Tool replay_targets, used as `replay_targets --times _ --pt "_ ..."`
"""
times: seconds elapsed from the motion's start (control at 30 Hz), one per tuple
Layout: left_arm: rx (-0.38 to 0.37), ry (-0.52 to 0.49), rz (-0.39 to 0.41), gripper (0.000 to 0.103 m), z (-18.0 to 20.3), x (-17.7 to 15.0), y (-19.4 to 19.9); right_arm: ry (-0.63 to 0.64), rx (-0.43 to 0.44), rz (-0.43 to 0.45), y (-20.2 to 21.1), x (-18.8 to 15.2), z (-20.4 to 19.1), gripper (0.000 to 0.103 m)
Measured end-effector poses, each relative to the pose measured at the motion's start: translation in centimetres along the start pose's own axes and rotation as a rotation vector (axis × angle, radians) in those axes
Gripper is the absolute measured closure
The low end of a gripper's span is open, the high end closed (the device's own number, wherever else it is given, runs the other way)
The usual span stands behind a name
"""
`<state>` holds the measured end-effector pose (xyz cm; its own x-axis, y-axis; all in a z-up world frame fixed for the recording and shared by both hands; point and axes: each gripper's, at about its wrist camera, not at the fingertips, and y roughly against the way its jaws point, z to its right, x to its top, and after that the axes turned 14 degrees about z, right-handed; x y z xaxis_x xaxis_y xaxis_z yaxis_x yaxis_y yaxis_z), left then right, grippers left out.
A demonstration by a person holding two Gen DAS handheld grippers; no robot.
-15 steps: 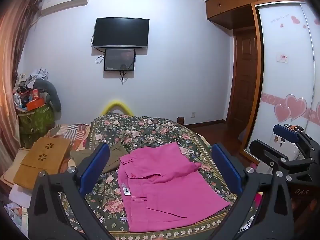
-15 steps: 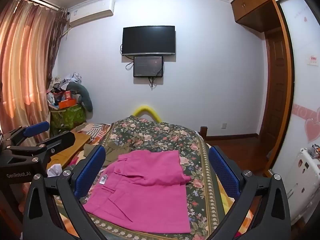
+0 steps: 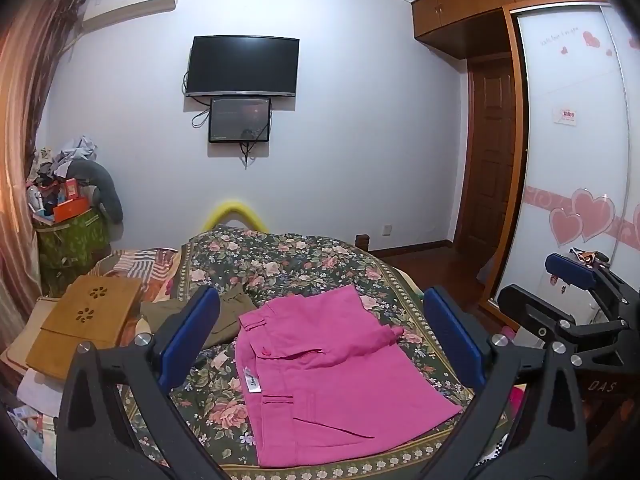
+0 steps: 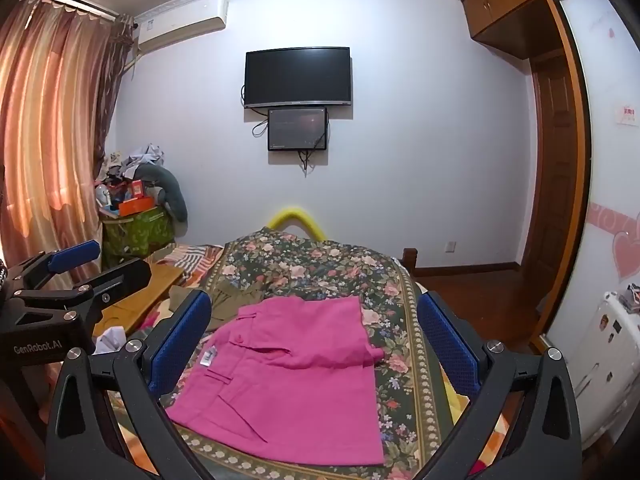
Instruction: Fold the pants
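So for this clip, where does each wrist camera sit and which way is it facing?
Left wrist: on the left gripper, above the near bed edge, facing the TV wall; its open blue fingers frame the pink pants; the right gripper shows at right.
Right wrist: on the right gripper, same heading; open fingers frame the pink pants; the left gripper shows at left.
Shared: pants, floral bedspread, TV.

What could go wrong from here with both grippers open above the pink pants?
1. The olive garment lies against the pink pants' waistband corner; a grab there could catch both.
2. The folded top layer looks loosely creased, so a one-layer pinch might undo it.
3. Left gripper and right gripper sit close; they could collide.
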<state>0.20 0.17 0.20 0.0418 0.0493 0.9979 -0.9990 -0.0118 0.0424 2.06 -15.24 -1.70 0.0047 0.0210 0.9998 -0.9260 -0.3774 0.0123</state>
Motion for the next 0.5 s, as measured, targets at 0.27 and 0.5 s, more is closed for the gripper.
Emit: replay_targets --times 0.27,0.5 --pt "0.003 0.001 -0.001 0.000 0.08 0.00 -0.22 -0.002 0.001 -0.004 0.02 0.14 0.23 0.001" --pt "0.010 0.002 -0.002 0.000 -0.12 -0.28 -0.37 -0.001 0.006 -0.005 -0.51 0.05 -0.05 0.001"
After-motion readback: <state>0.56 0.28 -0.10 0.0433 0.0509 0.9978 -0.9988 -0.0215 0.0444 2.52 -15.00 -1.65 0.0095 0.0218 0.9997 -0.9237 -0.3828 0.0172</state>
